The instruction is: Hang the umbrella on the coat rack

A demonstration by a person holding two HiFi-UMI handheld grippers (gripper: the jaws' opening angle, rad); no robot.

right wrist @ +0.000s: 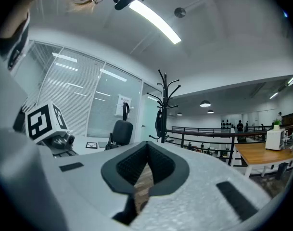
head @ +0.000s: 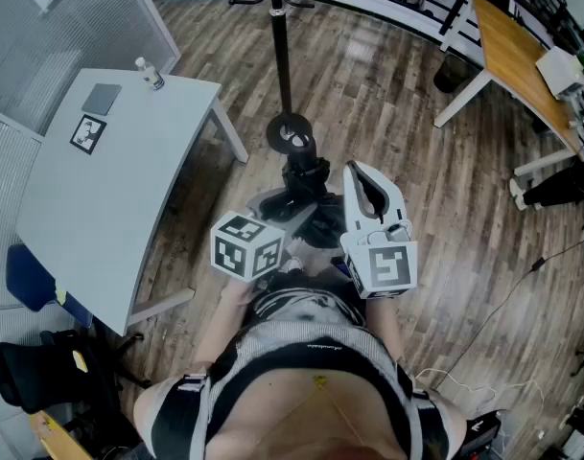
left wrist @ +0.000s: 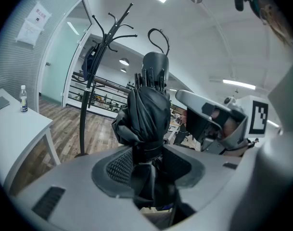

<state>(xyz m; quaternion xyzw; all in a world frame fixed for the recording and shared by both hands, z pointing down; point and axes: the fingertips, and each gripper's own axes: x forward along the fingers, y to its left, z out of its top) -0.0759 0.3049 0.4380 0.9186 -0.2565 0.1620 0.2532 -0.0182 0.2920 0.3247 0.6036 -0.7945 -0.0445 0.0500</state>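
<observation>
left claw (left wrist: 148, 163): clamped on the umbrella (left wrist: 148, 109). Pads press the folded black fabric just under its wrap strap. The bundle stands up out of the jaws, with a thin cord loop (left wrist: 160, 36) at its top end. More dark fabric runs down between the jaws below the grip.

right claw (right wrist: 146, 170): jaws together, nothing held. Only a sliver of wood floor (head: 397, 113) shows through the slit.

Head view: both claws are side by side in front of the person's torso. The right claw is just right of the left claw, and the umbrella pokes out ahead of the left one.

coat rack (head: 282, 56): ahead of both claws, apart from the umbrella, no contact. From the left claw it sits ahead and left of the umbrella. From the right claw it is nearly dead ahead, a touch right. It is a black pole on a round base (head: 292, 134), and the base is just beyond the umbrella's far end. A dark item (right wrist: 159, 121) hangs on the pole; can't tell what it is.

Around:
- white table (head: 109, 199) is off to the left of the left claw, with a small bottle (head: 150, 73) at its far corner.
- wooden table (head: 517, 56) is well off to the right of the right claw.
- office chair (right wrist: 118, 133) is ahead-left of the right claw.
</observation>
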